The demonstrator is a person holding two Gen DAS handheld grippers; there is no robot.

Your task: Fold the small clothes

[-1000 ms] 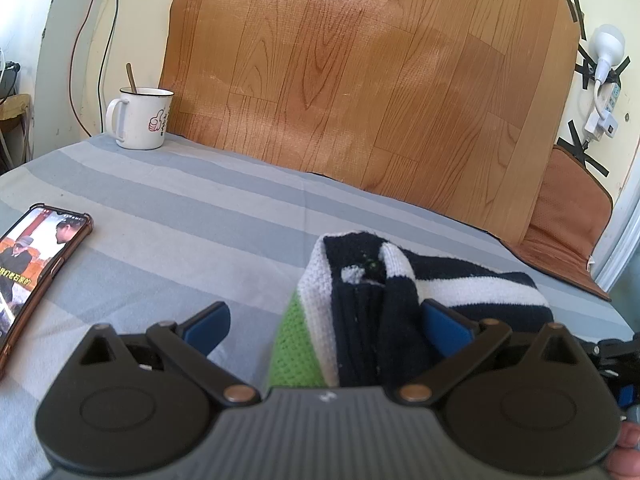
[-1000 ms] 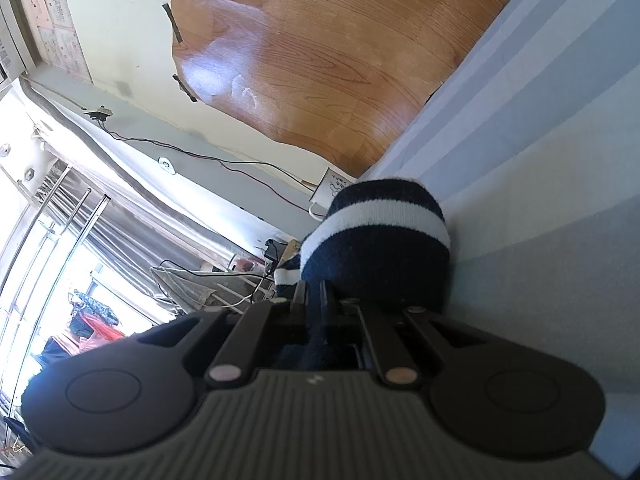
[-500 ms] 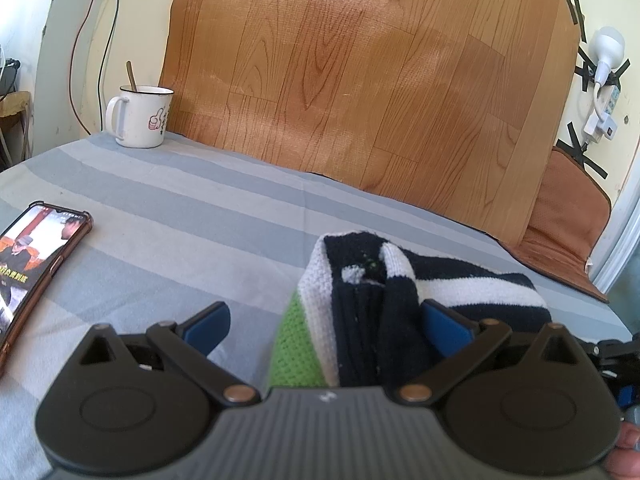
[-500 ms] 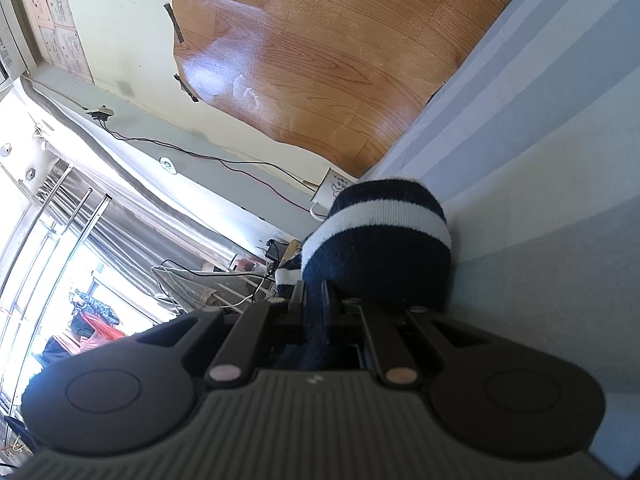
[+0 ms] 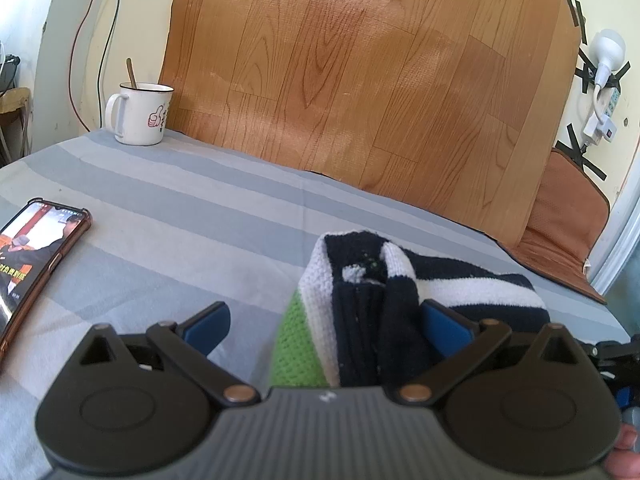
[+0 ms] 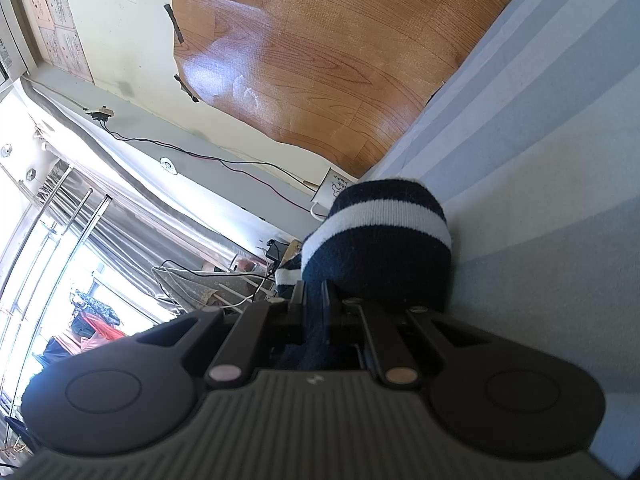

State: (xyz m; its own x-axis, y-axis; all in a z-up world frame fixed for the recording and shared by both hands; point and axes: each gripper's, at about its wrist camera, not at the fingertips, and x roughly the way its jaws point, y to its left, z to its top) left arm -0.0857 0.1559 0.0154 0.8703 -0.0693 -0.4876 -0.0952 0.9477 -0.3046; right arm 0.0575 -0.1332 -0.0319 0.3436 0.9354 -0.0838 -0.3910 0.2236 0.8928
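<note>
left wrist view: left hand-held gripper (image 5: pixel 326 322) spread wide around the navy-and-white striped knit garment with a green patch (image 5: pixel 372 320)
right hand-held gripper (image 6: pixel 316 300): pinched tight on that garment's dark fold
white enamel mug (image 5: pixel 140 114): far beyond the garment, on the striped grey table (image 5: pixel 180 216)

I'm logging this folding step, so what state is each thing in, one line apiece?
Navy-and-white striped knit garment with a green patch: bunched up on the striped grey sheet.
Left claw: open, garment between its blue pads.
Right claw: shut on the garment's dark fabric.
White enamel mug: upright, spoon inside.
Smartphone: flat, screen lit.
</note>
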